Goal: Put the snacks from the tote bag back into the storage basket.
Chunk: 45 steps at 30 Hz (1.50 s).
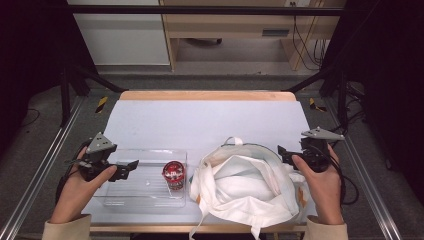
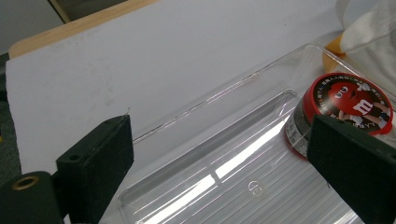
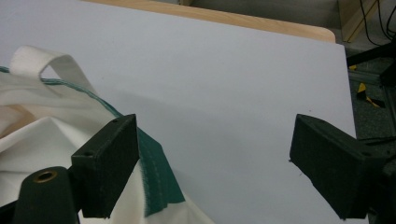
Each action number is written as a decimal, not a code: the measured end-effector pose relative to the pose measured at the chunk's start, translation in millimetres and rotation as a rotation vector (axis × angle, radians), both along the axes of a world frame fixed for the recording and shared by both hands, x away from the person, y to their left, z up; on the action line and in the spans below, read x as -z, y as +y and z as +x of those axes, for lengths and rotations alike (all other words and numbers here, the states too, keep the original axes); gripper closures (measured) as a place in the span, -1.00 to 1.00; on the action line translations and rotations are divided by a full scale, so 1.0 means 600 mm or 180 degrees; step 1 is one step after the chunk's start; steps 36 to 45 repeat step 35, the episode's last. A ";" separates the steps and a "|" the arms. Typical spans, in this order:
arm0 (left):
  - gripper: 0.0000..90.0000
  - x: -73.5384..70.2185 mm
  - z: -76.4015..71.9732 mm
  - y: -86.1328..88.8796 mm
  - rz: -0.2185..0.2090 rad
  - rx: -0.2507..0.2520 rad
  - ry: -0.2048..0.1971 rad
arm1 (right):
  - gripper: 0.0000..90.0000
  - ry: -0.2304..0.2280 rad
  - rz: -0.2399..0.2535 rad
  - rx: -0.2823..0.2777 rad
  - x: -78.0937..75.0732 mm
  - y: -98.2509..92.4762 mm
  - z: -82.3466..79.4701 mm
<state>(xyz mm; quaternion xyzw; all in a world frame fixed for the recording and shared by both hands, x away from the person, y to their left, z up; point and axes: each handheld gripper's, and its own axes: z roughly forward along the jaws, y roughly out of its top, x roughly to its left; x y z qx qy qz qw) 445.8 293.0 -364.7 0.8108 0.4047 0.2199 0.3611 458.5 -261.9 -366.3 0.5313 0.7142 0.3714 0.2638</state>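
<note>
A small round can with a red M&M's lid [image 1: 174, 174] [image 2: 348, 100] stands at the right end of a clear plastic tray [image 1: 142, 196] [image 2: 219, 91] on the table's left half. My left gripper [image 1: 129, 169] [image 2: 224, 158] is open above the tray's left part, jaws pointed toward the can and holding nothing. A white cloth bag [image 1: 245, 187] [image 3: 32, 126] with a green-edged mouth lies open at the front right. My right gripper [image 1: 284, 154] [image 3: 219, 163] is open at the bag's right rim. Its left jaw sits right at the green trim [image 3: 156, 179].
A white sheet [image 1: 200, 122] covers the table, with a wooden edge [image 1: 207, 95] at the far side. The bag's handles [image 1: 234, 141] stick out at the back and hang over the front edge. Metal frame rails [image 1: 45, 165] run along both sides of the table.
</note>
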 end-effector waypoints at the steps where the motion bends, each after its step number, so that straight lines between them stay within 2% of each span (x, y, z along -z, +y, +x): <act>1: -0.84 0.001 0.000 0.000 -0.0004 -0.0003 0.0002 | -0.65 -0.0007 0.0008 0.0028 0.003 -0.005 0.000; 6: -0.84 0.005 0.002 -0.001 -0.0006 -0.0006 0.0023 | -0.64 0.0010 -0.0020 0.0163 0.013 -0.024 0.000; 11: -0.84 0.008 0.003 0.000 0.0002 -0.0005 0.0041 | -0.65 -0.0002 0.0035 0.0302 0.022 -0.041 0.000; 19: -0.84 0.010 0.004 -0.002 0.0006 0.0008 0.0045 | -0.67 0.0019 0.0053 0.0427 0.038 -0.059 0.001; 34: -0.84 0.010 0.004 -0.007 0.0044 0.0044 0.0047 | -0.67 0.0367 0.0146 0.0537 0.095 -0.079 0.013; 45: -0.84 0.010 0.004 -0.008 0.0051 0.0047 0.0044 | -0.67 0.0370 0.0123 0.0528 0.098 -0.079 0.014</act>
